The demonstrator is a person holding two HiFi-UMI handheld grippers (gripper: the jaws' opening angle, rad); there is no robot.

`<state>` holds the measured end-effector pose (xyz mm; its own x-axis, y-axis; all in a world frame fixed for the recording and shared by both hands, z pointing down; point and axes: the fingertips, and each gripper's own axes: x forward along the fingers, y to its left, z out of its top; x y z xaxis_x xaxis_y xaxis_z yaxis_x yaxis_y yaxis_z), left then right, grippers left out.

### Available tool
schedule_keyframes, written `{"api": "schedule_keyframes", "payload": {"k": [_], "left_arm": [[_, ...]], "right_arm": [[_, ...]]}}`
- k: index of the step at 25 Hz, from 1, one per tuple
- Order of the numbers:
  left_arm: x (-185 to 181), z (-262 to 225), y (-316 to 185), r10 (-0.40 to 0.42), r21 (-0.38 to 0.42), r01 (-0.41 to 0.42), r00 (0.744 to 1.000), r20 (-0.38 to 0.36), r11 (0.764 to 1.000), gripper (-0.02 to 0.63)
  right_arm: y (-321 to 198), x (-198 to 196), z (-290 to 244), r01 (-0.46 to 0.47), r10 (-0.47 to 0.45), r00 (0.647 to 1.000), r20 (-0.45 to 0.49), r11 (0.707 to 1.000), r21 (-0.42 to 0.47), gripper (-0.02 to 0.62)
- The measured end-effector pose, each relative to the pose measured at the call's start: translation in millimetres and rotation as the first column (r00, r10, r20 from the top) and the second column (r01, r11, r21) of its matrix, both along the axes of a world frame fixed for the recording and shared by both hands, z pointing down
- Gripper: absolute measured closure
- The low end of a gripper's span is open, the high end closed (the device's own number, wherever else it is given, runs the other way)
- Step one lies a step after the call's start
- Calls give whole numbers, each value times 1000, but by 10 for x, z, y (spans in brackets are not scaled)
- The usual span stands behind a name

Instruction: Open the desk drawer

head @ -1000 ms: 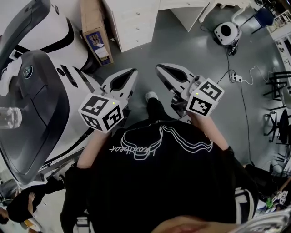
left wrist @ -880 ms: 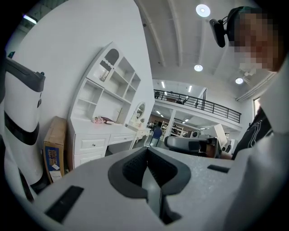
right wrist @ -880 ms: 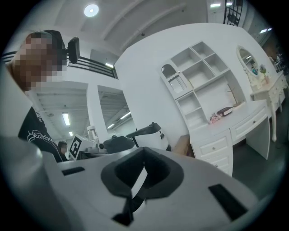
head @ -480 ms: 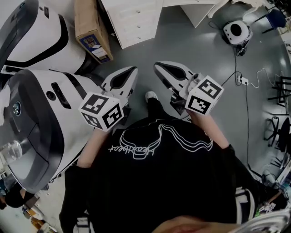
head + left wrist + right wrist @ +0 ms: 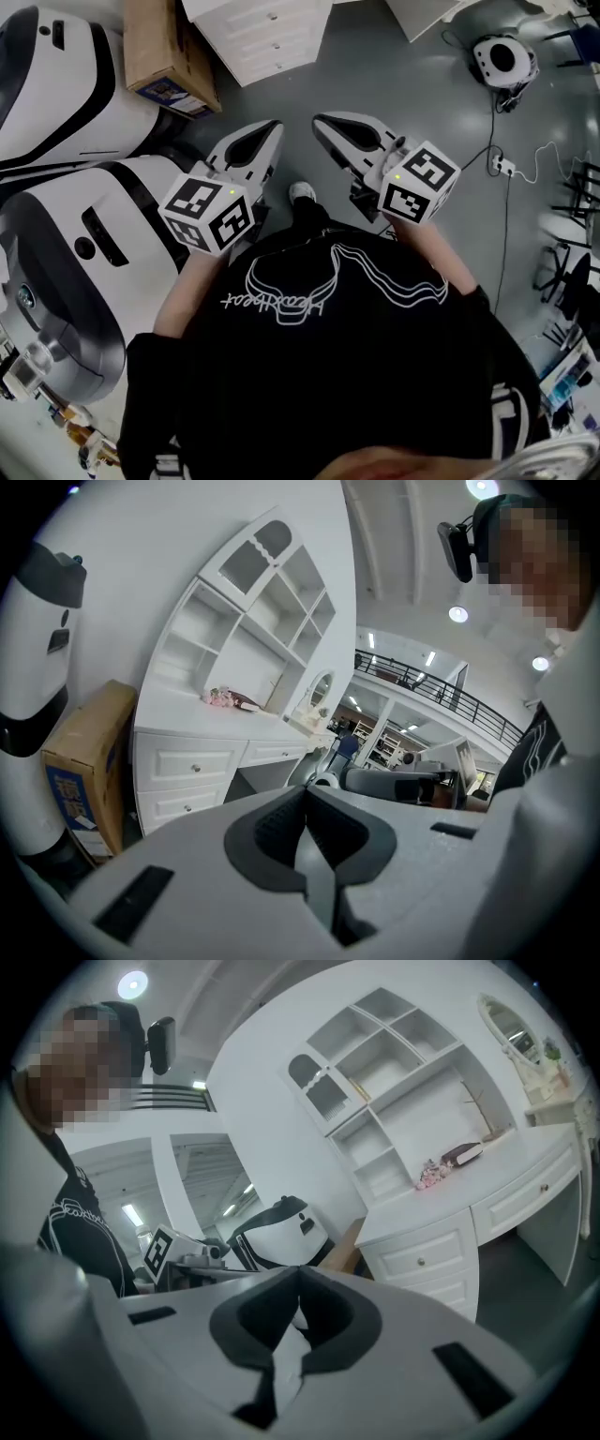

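The left tool (image 5: 305, 803) and right tool (image 5: 298, 1288) were both pinched shut, empty, well short of the white worktop (image 5: 178, 710). Its drawer (image 5: 169, 759) sat closed in its front. Approach step, I judged; next, one tool needed to open at the knob (image 5: 195, 768).
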<state>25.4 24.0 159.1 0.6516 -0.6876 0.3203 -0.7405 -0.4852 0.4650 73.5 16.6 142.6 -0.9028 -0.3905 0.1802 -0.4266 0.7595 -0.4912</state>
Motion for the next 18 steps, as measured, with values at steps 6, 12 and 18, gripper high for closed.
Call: {"api": "schedule_keyframes", "payload": {"k": [6,12,18], "left_arm": [[-127,459,-299,-68,-55,67,998,-5,996,601],[-385,1006,-517,-137,-88,134,990,-21,987,601],[-602,1634,-767,-171,-133,166,985,-28,977,601]], "right_arm": [[-361,-65,413,30,-29,997,-74,999,18,589],[-637,-251,1011,30,-31,993,-114,1000,-6,589],[-958,-443,1608,14,-17,989,-149,1000,-25,589]]}}
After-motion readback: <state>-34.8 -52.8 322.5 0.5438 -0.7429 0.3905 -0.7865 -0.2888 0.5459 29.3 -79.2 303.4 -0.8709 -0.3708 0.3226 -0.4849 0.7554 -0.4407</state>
